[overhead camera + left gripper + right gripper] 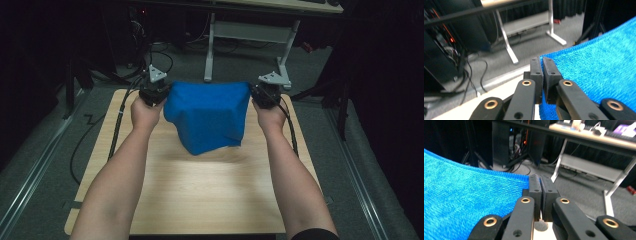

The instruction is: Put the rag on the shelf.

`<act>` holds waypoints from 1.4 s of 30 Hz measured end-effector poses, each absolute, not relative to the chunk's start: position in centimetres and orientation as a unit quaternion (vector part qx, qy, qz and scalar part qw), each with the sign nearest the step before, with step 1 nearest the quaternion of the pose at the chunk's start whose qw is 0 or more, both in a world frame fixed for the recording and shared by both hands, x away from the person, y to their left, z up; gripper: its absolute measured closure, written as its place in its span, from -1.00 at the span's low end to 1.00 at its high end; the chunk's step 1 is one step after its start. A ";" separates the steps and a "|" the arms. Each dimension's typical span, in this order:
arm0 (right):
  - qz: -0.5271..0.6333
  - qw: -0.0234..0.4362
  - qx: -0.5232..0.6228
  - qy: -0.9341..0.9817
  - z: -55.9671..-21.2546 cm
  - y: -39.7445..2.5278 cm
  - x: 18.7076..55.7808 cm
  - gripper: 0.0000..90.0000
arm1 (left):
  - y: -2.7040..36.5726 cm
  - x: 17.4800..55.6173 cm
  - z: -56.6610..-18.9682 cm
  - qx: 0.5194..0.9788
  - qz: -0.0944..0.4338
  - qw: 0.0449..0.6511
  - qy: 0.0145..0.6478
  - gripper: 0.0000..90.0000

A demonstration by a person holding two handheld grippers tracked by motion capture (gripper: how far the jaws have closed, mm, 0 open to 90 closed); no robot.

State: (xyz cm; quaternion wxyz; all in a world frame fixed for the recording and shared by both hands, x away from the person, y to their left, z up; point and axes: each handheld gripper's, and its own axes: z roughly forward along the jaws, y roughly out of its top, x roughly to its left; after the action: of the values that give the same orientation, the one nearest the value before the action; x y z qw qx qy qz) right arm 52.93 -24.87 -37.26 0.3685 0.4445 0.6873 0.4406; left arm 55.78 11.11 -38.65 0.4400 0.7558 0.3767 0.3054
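The left gripper [159, 92] and right gripper [261, 95] each pinch an upper corner of the blue towel [207, 115], jaws closed on its hem. It hangs stretched between them above the far half of the tabletop [210, 195], lower edge sagging, with bare wood nearer the person.

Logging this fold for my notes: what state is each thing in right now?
Blue towel: lifted off the table, stretched between both grippers, lower part hanging.
Left gripper: shut on a towel corner.
Right gripper: shut on the other top corner.
Wooden table: bare beneath the towel.
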 end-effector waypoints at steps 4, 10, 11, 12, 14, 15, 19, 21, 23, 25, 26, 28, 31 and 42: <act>0.429 0.351 0.449 0.701 -39.4 -24.9 52.9 0.98 | 11.5 55.5 -40.8 0.761 0.282 0.439 0.386 0.94; 0.428 0.328 0.452 0.710 -41.8 -24.9 51.8 0.98 | 11.9 54.2 -43.3 0.766 0.250 0.445 0.391 0.94; 0.428 0.326 0.453 0.711 -42.1 -24.9 51.5 0.98 | 12.0 53.8 -43.8 0.766 0.243 0.446 0.394 0.94; 0.429 0.322 0.454 0.712 -42.4 -25.0 51.1 0.98 | 12.0 53.6 -44.1 0.766 0.240 0.446 0.396 0.94; 0.433 0.314 0.457 0.711 -43.0 -25.1 50.5 0.98 | 12.2 53.0 -45.0 0.765 0.228 0.449 0.402 0.94; 0.433 0.311 0.459 0.710 -43.2 -25.1 50.2 0.98 | 12.3 52.8 -45.3 0.764 0.224 0.451 0.404 0.94; 0.432 0.300 0.463 0.713 -44.0 -25.1 49.1 0.98 | 12.3 51.7 -46.3 0.762 0.210 0.460 0.405 0.94; 0.438 0.297 0.462 0.712 -44.3 -25.1 48.6 0.98 | 12.3 51.3 -46.7 0.761 0.202 0.464 0.405 0.94; 0.434 0.295 0.462 0.715 -44.6 -25.0 48.4 0.98 | 12.2 51.2 -47.0 0.763 0.198 0.464 0.405 0.94; 0.424 0.291 0.462 0.722 -45.1 -24.9 48.3 0.98 | 12.1 51.1 -47.3 0.764 0.193 0.465 0.404 0.94; 0.422 0.291 0.460 0.725 -45.3 -24.8 48.3 0.98 | 12.0 51.2 -47.4 0.764 0.189 0.466 0.405 0.94; 0.412 0.289 0.457 0.733 -45.8 -24.5 48.3 0.98 | 11.9 51.2 -47.7 0.765 0.182 0.465 0.406 0.94; 0.408 0.288 0.452 0.739 -46.8 -24.0 48.0 0.98 | 11.7 51.4 -48.3 0.768 0.171 0.463 0.408 0.94; 0.410 0.276 0.458 0.739 -48.3 -24.0 47.5 0.98 | 11.0 51.4 -50.3 0.773 0.141 0.458 0.416 0.94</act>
State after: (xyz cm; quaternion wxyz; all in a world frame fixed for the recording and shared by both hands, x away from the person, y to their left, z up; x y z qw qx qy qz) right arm 47.49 -24.00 -48.29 0.2759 0.4579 0.7390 0.4100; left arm 51.43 10.99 -50.32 0.4585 0.7727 0.4159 0.1408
